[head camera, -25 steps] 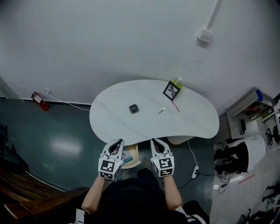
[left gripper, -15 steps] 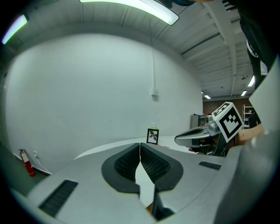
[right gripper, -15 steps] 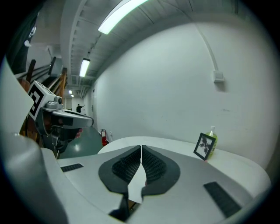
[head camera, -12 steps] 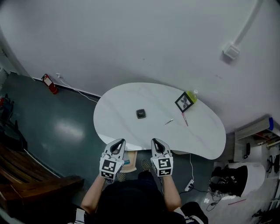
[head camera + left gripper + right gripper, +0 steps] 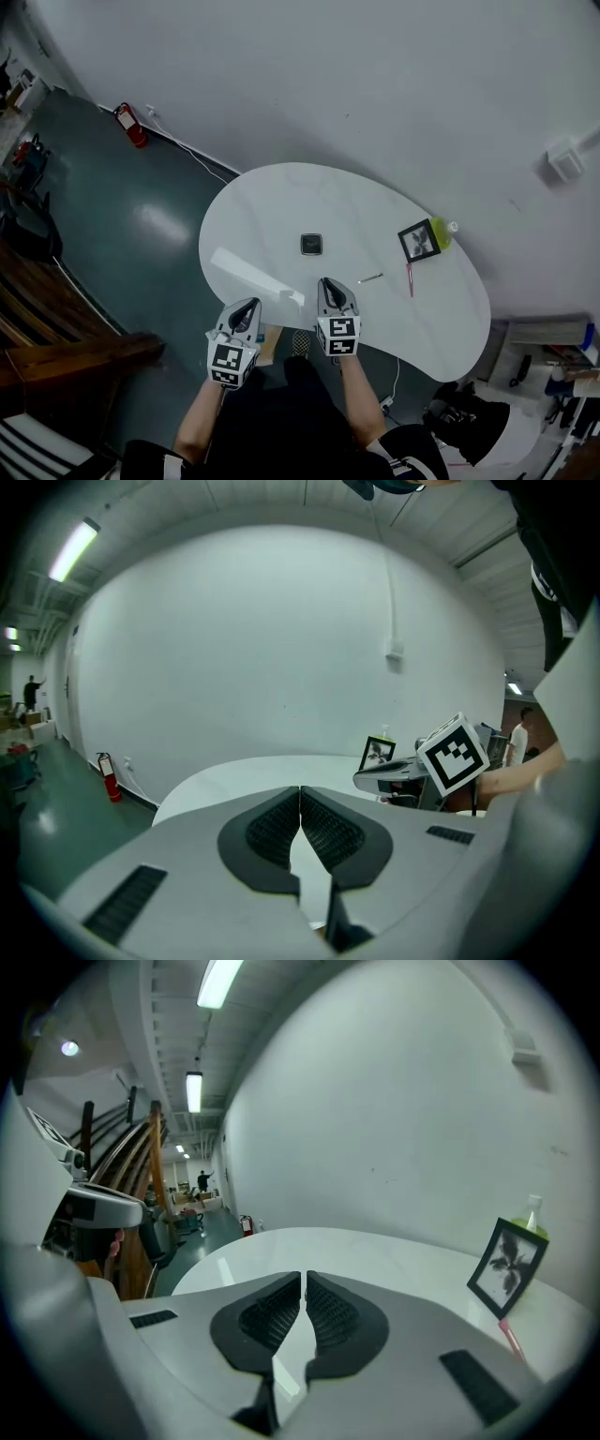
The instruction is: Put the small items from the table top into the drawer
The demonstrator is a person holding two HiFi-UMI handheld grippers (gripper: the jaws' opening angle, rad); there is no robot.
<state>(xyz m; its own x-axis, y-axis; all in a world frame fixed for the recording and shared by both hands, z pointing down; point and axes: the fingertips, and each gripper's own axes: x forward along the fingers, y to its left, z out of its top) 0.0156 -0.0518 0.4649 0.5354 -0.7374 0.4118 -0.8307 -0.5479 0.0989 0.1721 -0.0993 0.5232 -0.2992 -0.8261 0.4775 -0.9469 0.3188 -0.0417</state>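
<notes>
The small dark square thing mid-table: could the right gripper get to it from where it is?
Probably yes. The right gripper, jaws shut and empty, sits at the table's near edge, and only bare tabletop separates it from the dark square thing.

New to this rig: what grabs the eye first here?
The white kidney-shaped table fills the middle, with a small dark square item at its centre and a picture frame and green bottle near the far right edge. At its near edge, the left tongs and right tongs are both shut and empty.
</notes>
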